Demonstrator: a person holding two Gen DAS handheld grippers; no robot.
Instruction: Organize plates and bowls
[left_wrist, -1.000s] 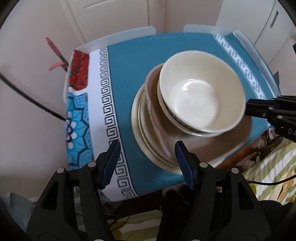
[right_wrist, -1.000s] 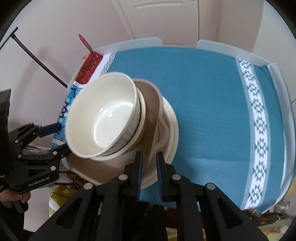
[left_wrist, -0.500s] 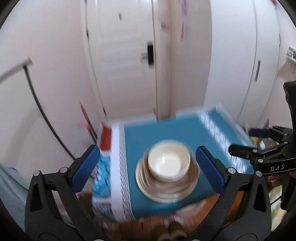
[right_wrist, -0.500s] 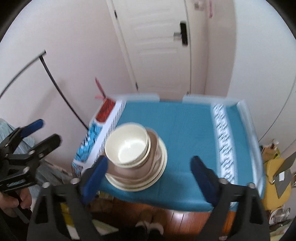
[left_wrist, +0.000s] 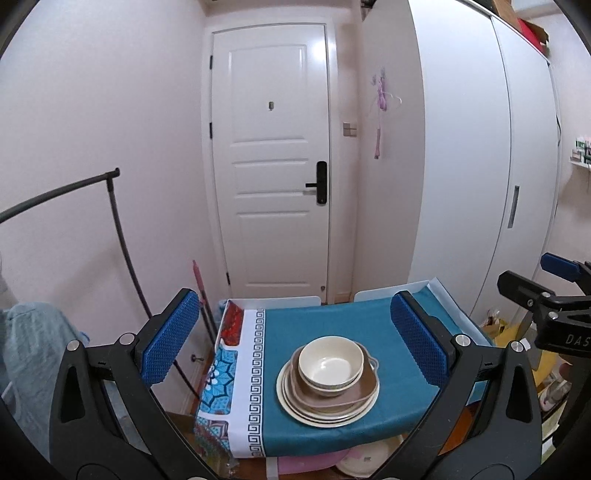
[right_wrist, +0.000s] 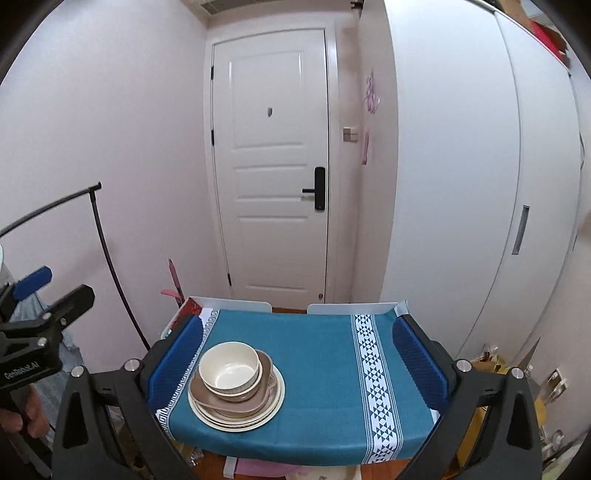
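Both tongs stand well back from the work, raised above the near edge of the bench, and neither touches any dish. The left tongs (left_wrist: 295, 343) are spread wide and hold nothing; the right tongs (right_wrist: 297, 356) are likewise spread wide and empty. In each wrist view the stack appears between the blue ribbed pads (left_wrist: 171, 336), well apart from them.

The task items form one pile on the small bench covered with a teal patterned cloth (right_wrist: 317, 354), toward its front left part as seen from the right wrist camera. Order of the pile, bottom to top:

1. Several flat cream round plates (right_wrist: 271, 406), nested, giving the widest base.
2. A brown shallow dish with side lugs (right_wrist: 267, 363), resting on the plates.
3. Cream round bowls (right_wrist: 229, 369); the number nested cannot be told exactly, but a second rim shows under the top one.

Widest item lowest and deepest item uppermost keeps the pile stable and compact. The bowls sit slightly off centre toward the left of the plates, so the pile is not perfectly concentric.

Judgement: the stacking appears complete or nearly so, and the wide, withdrawn posture of both tongs suits a finished release. A white door (left_wrist: 271, 166) stands beyond the bench.
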